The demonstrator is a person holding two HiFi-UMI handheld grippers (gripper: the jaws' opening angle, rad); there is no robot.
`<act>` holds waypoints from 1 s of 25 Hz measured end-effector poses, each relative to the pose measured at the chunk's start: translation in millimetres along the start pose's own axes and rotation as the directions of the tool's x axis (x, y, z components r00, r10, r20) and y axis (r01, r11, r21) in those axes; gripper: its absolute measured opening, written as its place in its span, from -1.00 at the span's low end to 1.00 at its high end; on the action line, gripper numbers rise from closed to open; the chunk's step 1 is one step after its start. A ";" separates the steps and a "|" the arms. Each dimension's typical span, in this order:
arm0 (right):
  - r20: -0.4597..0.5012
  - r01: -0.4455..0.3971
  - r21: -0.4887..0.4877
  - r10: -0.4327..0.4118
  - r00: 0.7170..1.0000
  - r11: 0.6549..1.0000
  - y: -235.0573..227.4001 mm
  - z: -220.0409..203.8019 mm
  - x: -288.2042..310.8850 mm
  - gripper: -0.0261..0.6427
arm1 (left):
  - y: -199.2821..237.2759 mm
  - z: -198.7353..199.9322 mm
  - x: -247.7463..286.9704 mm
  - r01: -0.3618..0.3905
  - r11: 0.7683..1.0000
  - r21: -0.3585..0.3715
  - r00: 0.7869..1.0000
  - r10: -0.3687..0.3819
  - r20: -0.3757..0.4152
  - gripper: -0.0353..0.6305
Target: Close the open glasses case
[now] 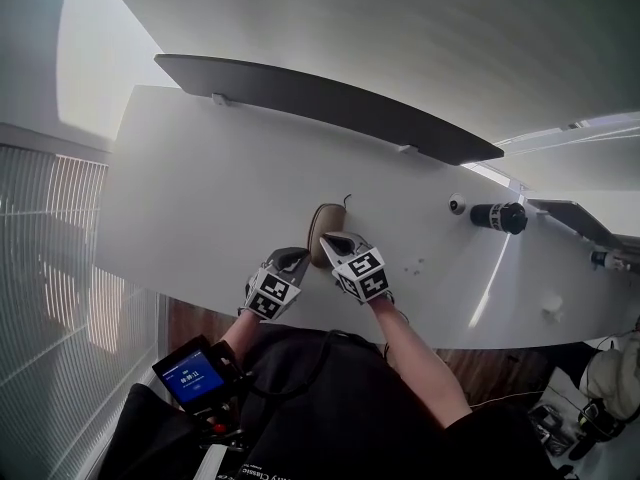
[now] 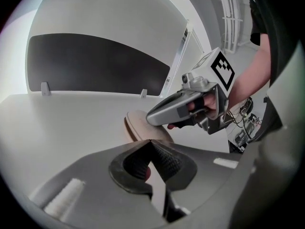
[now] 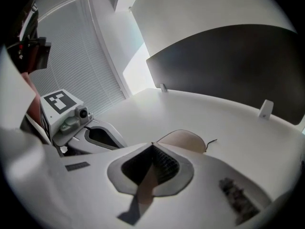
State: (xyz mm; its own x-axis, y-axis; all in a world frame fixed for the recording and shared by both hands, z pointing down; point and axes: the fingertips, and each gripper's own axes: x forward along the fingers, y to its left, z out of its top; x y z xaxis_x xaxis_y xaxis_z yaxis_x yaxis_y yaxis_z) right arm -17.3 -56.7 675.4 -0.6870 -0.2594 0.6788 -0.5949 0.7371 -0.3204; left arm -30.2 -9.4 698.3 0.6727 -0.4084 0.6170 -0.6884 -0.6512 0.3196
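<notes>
A tan oval glasses case (image 1: 322, 230) lies flat on the white table (image 1: 200, 208), and no raised lid shows. My right gripper (image 1: 336, 240) is shut, its tip over the case's near end; the case (image 3: 185, 140) shows just beyond the closed jaws (image 3: 152, 144), with nothing held between them. My left gripper (image 1: 293, 259) sits just left of the case's near end, also shut and holding nothing. In the left gripper view its tip (image 2: 150, 141) points at the case (image 2: 137, 126), with the right gripper (image 2: 188, 108) above it. Both grippers hide the near part of the case.
A long dark curved panel (image 1: 320, 103) stands along the table's far edge. A thin cord (image 1: 347, 200) trails from the case. At the right are a small white object (image 1: 457, 204) and a black cylinder (image 1: 500, 215). Window blinds (image 1: 50, 268) fill the left. A blue-screened device (image 1: 195, 373) hangs by my body.
</notes>
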 end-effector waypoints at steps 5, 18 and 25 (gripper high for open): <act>-0.020 -0.017 -0.012 0.017 1.000 1.000 2.3 1.2 7.9 -0.93 | -11.4 0.5 10.2 0.029 1.000 0.012 1.000 -0.028 -0.012 -0.88; -0.029 -0.032 -0.053 0.030 0.999 0.998 2.9 3.2 7.9 -0.93 | -22.1 -1.8 24.9 0.064 0.998 0.014 0.997 -0.064 -0.033 -0.87; 0.018 0.073 -0.057 -0.072 0.997 0.996 -30.8 -0.4 -14.2 -0.93 | -21.8 -3.6 25.0 0.063 0.998 0.011 0.997 -0.063 -0.035 -0.87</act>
State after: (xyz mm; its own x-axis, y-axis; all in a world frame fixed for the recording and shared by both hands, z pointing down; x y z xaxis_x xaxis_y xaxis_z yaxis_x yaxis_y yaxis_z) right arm 10.9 -75.5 675.9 -0.6499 -0.3230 0.6880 -0.6185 0.7508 -0.2317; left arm 0.6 -3.0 709.3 0.7048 -0.3438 0.6205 -0.6413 -0.6827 0.3502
